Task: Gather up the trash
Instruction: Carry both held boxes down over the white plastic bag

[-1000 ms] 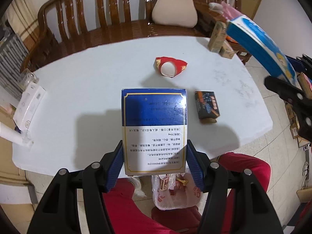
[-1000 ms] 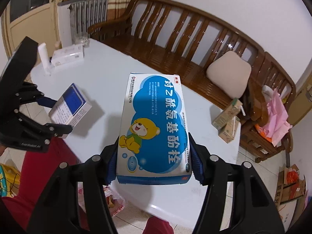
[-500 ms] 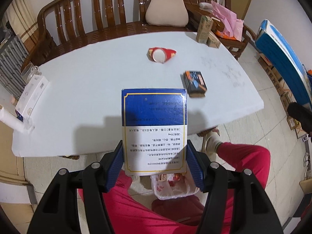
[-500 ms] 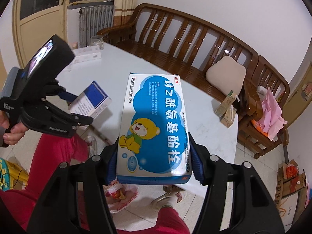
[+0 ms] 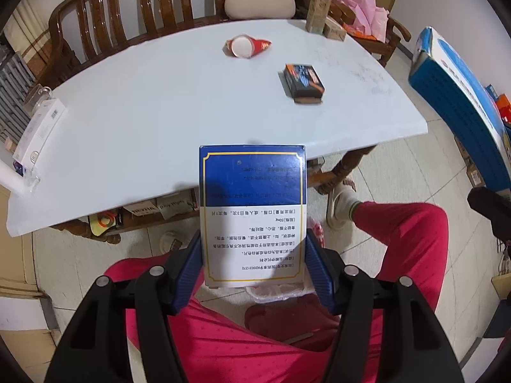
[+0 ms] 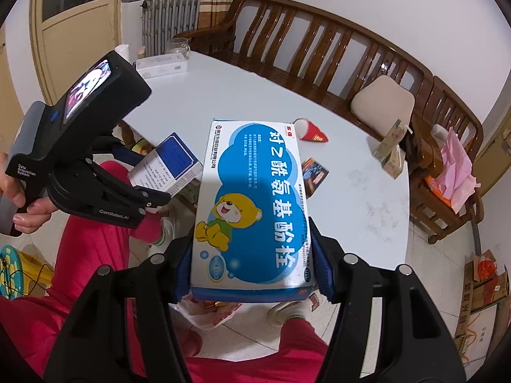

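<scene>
Both grippers point(image 5: 254, 268) point(image 6: 252, 265) are black, with ribbed blue pads point(image 5: 188, 271) and silver screws. The left gripper's handle reads "Data Acquisition System". Red trousers point(image 5: 399, 239), bare fingers point(image 6: 30, 214).

glossy varnished wood bench point(image 5: 134, 9), smooth matt white table point(image 5: 166, 95), glossy cardboard box point(image 6: 252, 204).

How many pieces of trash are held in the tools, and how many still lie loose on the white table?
Held in tools: 2, the blue-and-white cardboard box and the large blue bear-print carton.
Loose on the table: 2, the crushed red-and-white paper cup and the small black-and-orange box.
Total: 4.
</scene>
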Action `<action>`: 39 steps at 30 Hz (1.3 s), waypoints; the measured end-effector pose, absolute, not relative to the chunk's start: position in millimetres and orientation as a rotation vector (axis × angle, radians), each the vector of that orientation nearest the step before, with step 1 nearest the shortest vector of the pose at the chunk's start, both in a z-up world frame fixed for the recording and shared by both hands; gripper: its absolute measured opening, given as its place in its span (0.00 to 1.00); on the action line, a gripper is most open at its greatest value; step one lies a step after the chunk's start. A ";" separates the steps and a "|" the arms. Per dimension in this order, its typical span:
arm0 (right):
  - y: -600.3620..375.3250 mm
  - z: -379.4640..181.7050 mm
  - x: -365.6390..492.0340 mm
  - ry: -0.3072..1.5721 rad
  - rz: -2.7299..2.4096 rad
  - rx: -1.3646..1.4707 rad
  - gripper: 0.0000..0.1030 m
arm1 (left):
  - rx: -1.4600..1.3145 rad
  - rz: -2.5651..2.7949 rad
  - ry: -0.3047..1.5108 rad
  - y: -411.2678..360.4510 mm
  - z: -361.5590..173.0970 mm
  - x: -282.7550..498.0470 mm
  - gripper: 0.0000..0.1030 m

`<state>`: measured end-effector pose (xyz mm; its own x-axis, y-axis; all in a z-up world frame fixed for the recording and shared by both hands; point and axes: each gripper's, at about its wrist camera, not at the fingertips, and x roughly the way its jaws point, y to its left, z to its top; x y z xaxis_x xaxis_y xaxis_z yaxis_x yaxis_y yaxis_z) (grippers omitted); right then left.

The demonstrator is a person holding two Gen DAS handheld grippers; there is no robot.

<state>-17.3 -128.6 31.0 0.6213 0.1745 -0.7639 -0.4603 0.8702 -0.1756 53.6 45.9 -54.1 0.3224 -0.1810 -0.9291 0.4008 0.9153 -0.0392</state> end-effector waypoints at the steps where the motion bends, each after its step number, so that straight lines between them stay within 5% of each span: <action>1: -127.3 27.4 -19.7 0.830 0.377 -0.377 0.58 | 0.215 -0.389 1.188 45.4 -56.2 52.2 0.58; 39: -121.9 -131.8 -2.4 1.126 0.387 -0.287 0.58 | 0.321 -0.450 1.378 4.3 -193.9 46.6 0.58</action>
<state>-2.4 -121.9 -131.8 0.3755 0.1552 -0.9137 -0.4395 0.8978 -0.0281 46.6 4.3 -193.9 0.1284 -0.1185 -0.9846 0.4854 0.8733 -0.0418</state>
